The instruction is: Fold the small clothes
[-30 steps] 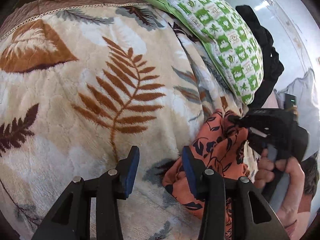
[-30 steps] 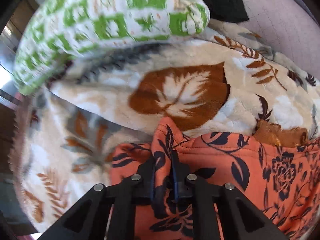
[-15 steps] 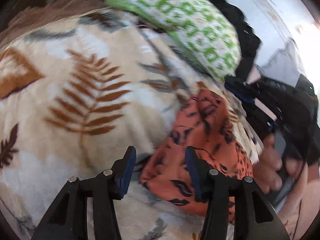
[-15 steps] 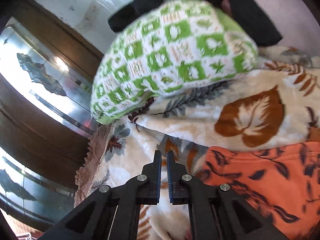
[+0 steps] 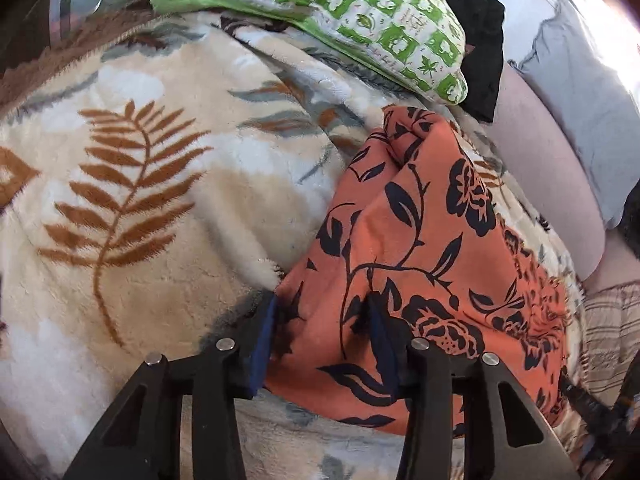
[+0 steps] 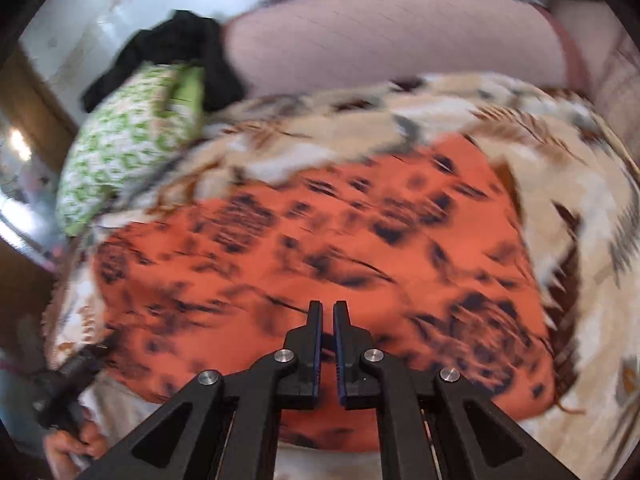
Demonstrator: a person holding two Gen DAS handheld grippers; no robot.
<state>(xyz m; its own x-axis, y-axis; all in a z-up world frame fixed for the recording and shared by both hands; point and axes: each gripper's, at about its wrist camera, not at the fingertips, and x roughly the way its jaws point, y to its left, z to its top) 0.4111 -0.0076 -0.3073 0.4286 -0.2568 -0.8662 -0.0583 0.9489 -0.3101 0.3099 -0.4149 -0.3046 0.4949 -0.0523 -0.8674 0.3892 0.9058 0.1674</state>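
The orange floral garment (image 5: 420,240) is seen laid out on the leaf-patterned blanket (image 5: 140,160). It fills the centre and lower right of the left wrist view. Its long axis is read as a diagonal, from a bunched peak just below the green-checked pillow (image 5: 320,4) down to the lower right edge of the frame.

The near left corner of the cloth sits right at the left tongs (image 5: 320,340). The jaws are closing, roughly half spread, with that corner lying between them. One pad is placed at the cloth's outer edge and the other is set on the printed surface. A firm pinch cannot be confirmed, so the cloth is judged to be bracketed, not gripped. The tongs are tilted steeply down at the blanket.

In the right wrist view everything is smeared. The garment (image 6: 320,232) spreads across the middle of the frame, directly ahead of and beneath the right tongs (image 6: 327,344). Those jaws are drawn together to a thin slit, and nothing is held in them.

The left hand is judged the nearer to a graspable edge. The coming fold is expected to turn on that corner being carried across the diagonal.
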